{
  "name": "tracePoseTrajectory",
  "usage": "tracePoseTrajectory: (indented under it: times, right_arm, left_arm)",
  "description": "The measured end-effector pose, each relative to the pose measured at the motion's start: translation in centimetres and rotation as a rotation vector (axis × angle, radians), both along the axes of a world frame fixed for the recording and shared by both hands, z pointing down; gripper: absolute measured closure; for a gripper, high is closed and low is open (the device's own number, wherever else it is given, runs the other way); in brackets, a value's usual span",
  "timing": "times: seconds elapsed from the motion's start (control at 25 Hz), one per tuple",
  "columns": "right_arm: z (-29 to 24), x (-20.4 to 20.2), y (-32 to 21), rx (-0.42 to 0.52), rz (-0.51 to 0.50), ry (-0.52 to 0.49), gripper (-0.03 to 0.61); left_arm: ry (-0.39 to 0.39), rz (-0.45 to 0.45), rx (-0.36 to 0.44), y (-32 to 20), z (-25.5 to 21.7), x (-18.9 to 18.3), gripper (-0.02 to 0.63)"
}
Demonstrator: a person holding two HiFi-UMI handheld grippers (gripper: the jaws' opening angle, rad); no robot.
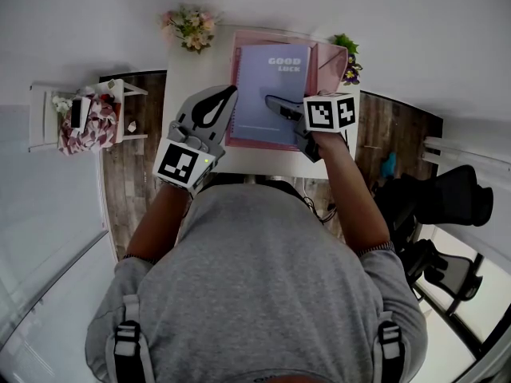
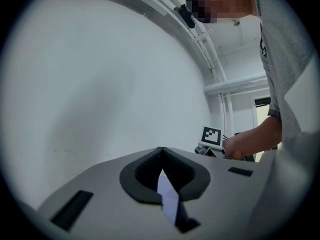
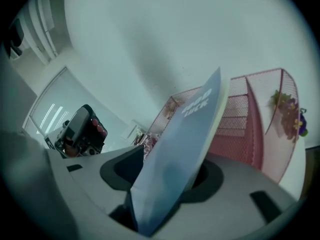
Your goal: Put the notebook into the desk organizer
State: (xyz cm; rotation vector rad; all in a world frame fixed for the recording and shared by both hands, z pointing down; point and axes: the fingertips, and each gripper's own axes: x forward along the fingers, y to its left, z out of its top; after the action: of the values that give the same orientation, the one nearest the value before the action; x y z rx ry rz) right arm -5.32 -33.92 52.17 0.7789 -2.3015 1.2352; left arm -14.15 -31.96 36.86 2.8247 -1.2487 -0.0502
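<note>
Leaning on pink desk organizer [image 1: 331, 61], notebook [image 1: 267, 70] with left tool [image 1: 232, 93] clamped on its edge, right tool [image 1: 275, 104] apart around it

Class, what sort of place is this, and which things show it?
Probably a home office or study corner: a small white desk, a blue notebook, a pink wire-mesh desk organizer and a black office chair.

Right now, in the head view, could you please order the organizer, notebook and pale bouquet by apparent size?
pink organizer, largest
notebook, covering most of it
pale bouquet, clearly smallest
</note>
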Motion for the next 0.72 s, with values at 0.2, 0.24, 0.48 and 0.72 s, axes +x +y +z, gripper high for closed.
tracePoseTrajectory:
  times: [0.2, 0.24, 0.48, 0.72]
  right_arm:
    - [-0.4, 0.2, -0.2, 0.06, -0.007, 0.071, 0.281]
    - [-0.5, 0.4, -0.3, 0.076, -0.008, 0.092, 0.267]
    - [-0.3, 0.4, -0.2, 0.152, -0.065, 0.227, 0.202]
    - [0.4, 0.8, 0.0, 0.225, -0.121, 0.392, 0.163]
  left_arm:
    - [-0.001, 0.001, -0.003, 0.3, 0.2, -0.1, 0.595]
    - [-0.001, 0.002, -0.004, 0.3, 0.2, -0.1, 0.595]
    - [0.006, 0.005, -0.005, 0.4, 0.1, 0.0, 0.595]
    - [0.005, 0.005, -0.011, 0.5, 0.0, -0.3, 0.595]
